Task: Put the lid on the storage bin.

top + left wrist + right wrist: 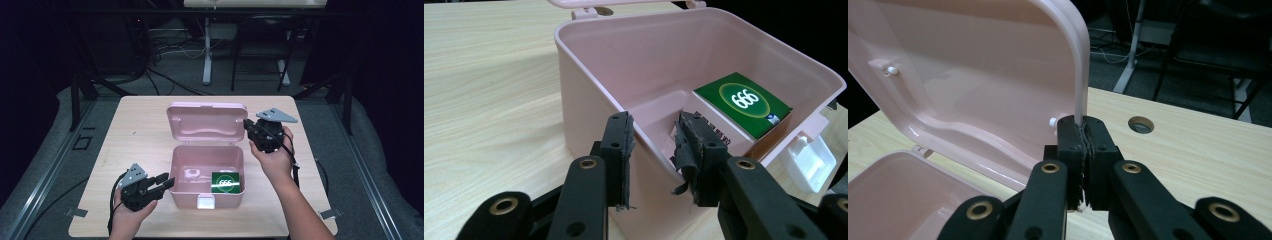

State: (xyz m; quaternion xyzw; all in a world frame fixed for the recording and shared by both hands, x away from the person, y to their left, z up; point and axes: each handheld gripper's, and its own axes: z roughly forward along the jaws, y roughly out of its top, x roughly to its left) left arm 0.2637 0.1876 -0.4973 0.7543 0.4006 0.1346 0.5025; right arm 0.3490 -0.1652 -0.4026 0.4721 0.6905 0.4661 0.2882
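Observation:
A pink plastic box stands open at mid-table, its lid raised upright behind it. Inside, at the front right, lies a green pack marked 666. My right gripper is shut on the lid's right edge; in the right gripper view the jaws pinch the lid's rim. My left gripper is at the box's left wall, open. In the left gripper view its jaws stand apart with the box's corner wall just ahead of them, and the green pack lies beyond.
The box has a white latch on its front wall, and a small pale item lies on its floor. The wooden table has a round hole to the right of the lid. Desk legs and cables lie beyond the far edge.

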